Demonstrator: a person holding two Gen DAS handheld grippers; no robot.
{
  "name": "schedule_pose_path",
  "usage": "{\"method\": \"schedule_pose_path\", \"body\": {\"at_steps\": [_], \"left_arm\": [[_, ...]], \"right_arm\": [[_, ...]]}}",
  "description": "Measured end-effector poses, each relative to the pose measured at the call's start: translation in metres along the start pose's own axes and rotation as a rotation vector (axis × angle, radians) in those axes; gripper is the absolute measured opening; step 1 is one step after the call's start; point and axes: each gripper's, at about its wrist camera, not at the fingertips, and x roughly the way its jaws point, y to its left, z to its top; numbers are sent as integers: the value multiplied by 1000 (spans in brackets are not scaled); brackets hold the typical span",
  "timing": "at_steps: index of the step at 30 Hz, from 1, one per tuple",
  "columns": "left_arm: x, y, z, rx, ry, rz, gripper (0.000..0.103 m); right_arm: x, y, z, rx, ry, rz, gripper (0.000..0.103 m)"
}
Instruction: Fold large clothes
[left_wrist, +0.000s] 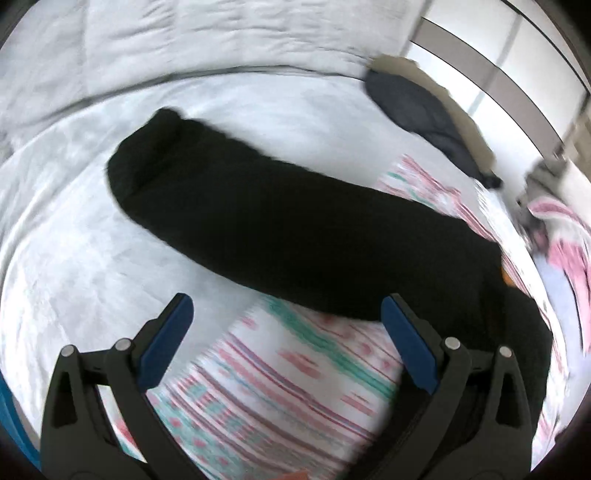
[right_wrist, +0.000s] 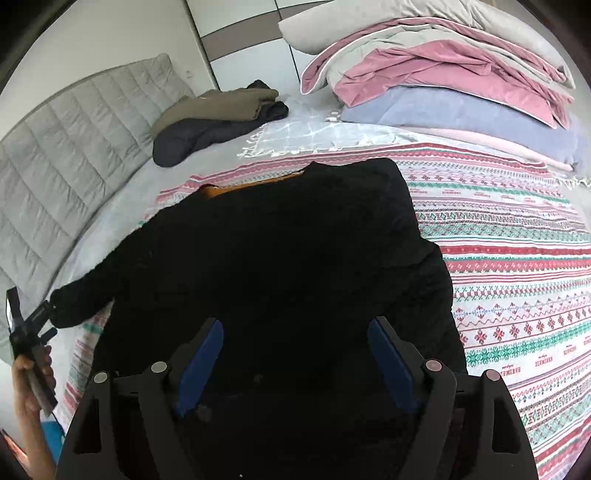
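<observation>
A large black fleece garment (right_wrist: 280, 251) lies spread on a patterned blanket (right_wrist: 517, 277), with orange lining showing at its collar (right_wrist: 255, 184). Its long sleeve (left_wrist: 258, 214) stretches out flat over the grey sheet (left_wrist: 74, 240), cuff at the far end. My left gripper (left_wrist: 287, 301) hangs open just short of the sleeve, nothing between its blue pads. In the right wrist view this left gripper (right_wrist: 29, 325) shows at the far left in a hand, beside the cuff (right_wrist: 66, 310). My right gripper (right_wrist: 295, 322) hovers open over the garment's body, its pads clear of the cloth.
Folded pink, grey and blue bedding (right_wrist: 443, 74) is stacked at the back right of the bed. A heap of dark and olive clothes (right_wrist: 214, 118) lies near the grey padded headboard (right_wrist: 74, 155). White wardrobe doors (right_wrist: 240, 33) stand behind.
</observation>
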Motion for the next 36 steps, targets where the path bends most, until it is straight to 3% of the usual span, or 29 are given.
{"method": "schedule_pose_path", "body": {"at_steps": [3, 6, 14, 15, 19, 21, 22, 23, 28, 36], "left_arm": [[24, 28, -1, -70, -3, 35, 101], [41, 46, -2, -133, 6, 17, 101], [53, 49, 4, -183, -123, -35, 100], [55, 49, 6, -192, -131, -50, 97], [56, 57, 16, -233, -148, -103, 64], [53, 58, 20, -226, -162, -110, 46], [48, 57, 22, -202, -177, -97, 26], [45, 55, 25, -177, -183, -84, 17], [13, 40, 39, -136, -246, -132, 12], [-38, -32, 56, -46, -286, -265, 11]], "right_arm": [[6, -1, -3, 18, 3, 5, 83], [15, -7, -8, 50, 26, -9, 83], [31, -19, -20, 98, 69, -35, 83], [31, -19, -21, 99, 71, -33, 83], [34, -20, -24, 101, 83, -16, 83], [35, -19, -25, 96, 89, -7, 83], [36, -19, -26, 94, 92, -2, 83], [36, -18, -26, 93, 94, 2, 83], [36, -18, -26, 109, 92, 26, 83], [29, -23, -23, 138, 63, 32, 83]]}}
